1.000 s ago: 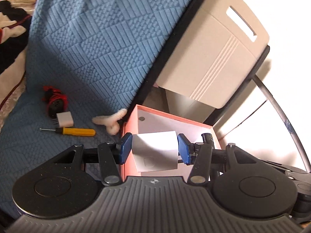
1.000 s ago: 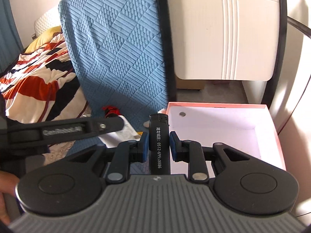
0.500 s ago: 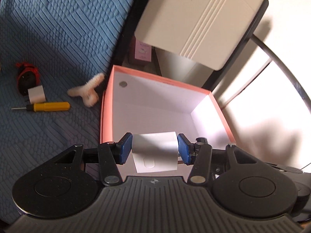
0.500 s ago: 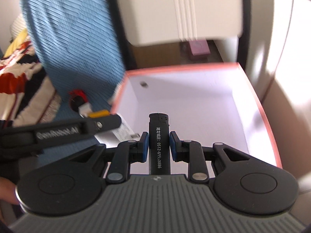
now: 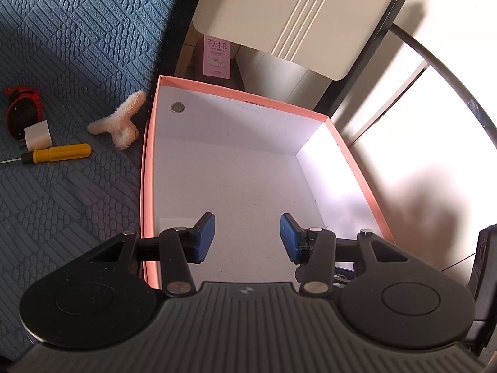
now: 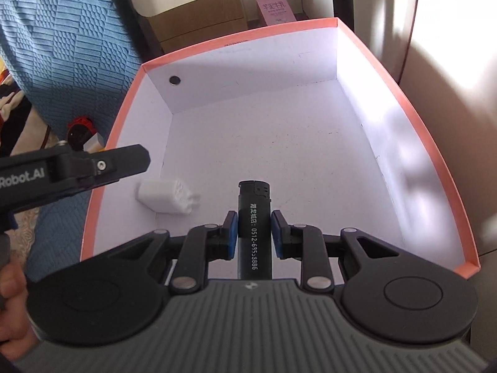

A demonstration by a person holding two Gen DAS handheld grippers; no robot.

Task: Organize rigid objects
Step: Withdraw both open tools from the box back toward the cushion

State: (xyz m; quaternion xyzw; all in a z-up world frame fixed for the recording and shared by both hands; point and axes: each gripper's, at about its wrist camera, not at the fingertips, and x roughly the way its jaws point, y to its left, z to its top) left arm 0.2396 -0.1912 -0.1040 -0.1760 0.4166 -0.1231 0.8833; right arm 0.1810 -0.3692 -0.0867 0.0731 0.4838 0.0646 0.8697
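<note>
A pink-rimmed box (image 5: 149, 161) with a white inside (image 6: 441, 168) stands beside the blue cushion. My left gripper (image 5: 247, 238) is open and empty over the box's near end. A white plug block (image 6: 166, 197) lies in the box's near left corner, seen in the right wrist view. My right gripper (image 6: 254, 231) is shut on a black lighter (image 6: 253, 214) and holds it above the box's near end. On the cushion lie a yellow screwdriver (image 5: 57, 153), a white adapter (image 5: 38, 133), a red-black object (image 5: 20, 110) and a fluffy cream clip (image 5: 119, 122).
A small round magnet (image 5: 177, 107) sits on the box's far wall. A beige chair back (image 5: 295, 15) and a pink carton (image 5: 216, 57) stand behind the box. The blue cushion (image 5: 62, 46) spreads to the left.
My left gripper opened and let go of the white block, which now lies in the box. Both grippers moved forward over the box; the right still holds the lighter.
</note>
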